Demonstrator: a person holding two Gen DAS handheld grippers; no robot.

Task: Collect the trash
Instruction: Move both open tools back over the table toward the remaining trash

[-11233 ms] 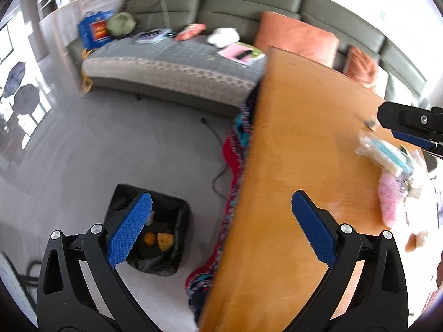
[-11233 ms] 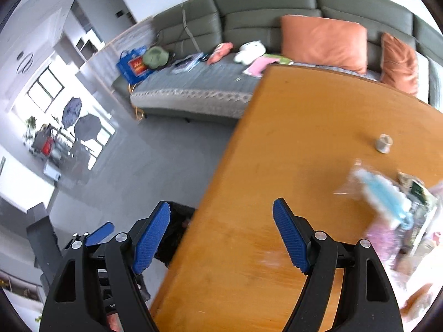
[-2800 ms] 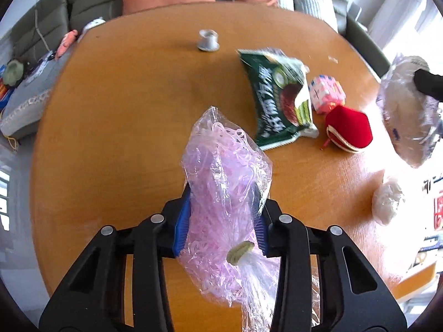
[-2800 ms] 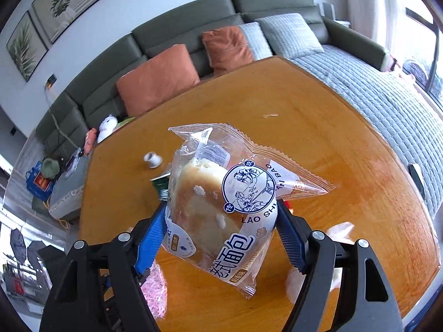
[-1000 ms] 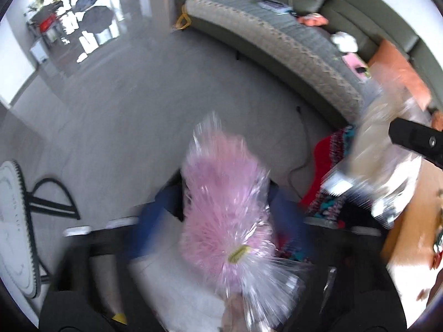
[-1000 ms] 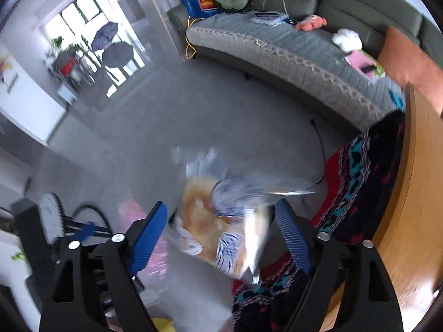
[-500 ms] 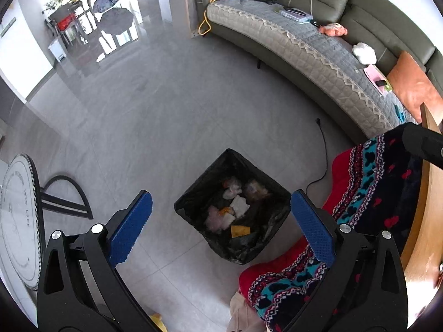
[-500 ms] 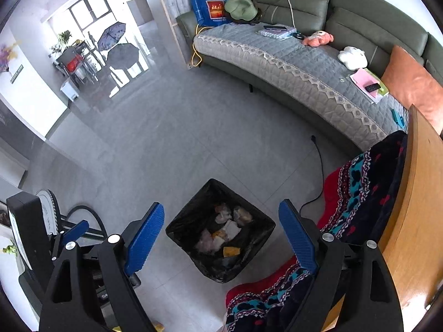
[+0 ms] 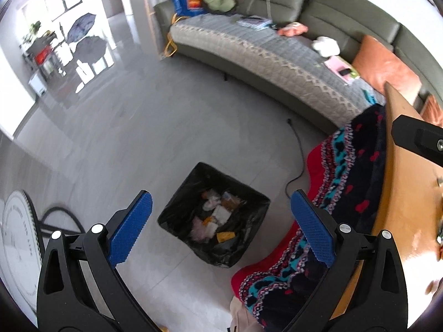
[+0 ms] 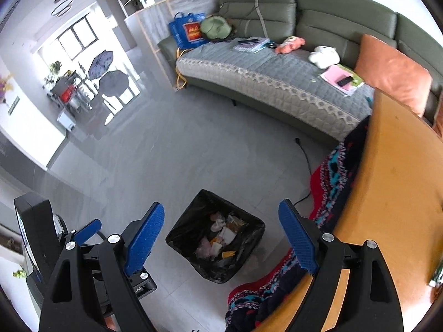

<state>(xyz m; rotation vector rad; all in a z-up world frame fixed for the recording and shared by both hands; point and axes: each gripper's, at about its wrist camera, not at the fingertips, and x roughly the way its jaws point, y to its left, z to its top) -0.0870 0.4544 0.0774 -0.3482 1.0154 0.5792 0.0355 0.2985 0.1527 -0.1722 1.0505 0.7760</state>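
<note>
A black-lined trash bin (image 9: 177,207) stands on the grey floor beside the table, with wrappers, pink plastic and yellow scraps inside. The same trash bin (image 10: 191,221) appears low in the right wrist view. My left gripper (image 9: 221,225) hangs above it, open, with nothing between its blue pads. My right gripper (image 10: 221,238) is open too, empty, over the bin. Part of the right gripper's black body (image 9: 415,138) shows at the right edge of the left wrist view, and the left gripper's blue tip (image 10: 87,233) shows at lower left in the right wrist view.
The orange wooden table (image 10: 393,193) runs along the right, with a patterned red and black blanket (image 9: 346,182) draped off its edge near the bin. A grey-green sofa (image 10: 277,83) with cushions and clutter lies beyond. A black cable (image 9: 297,152) trails on the floor.
One second ago each gripper carried a bag, pink plastic in the left, a bread packet in the right. Both bags are now gone from the jaws; the grippers stand open and have lifted, the bin looking smaller.
</note>
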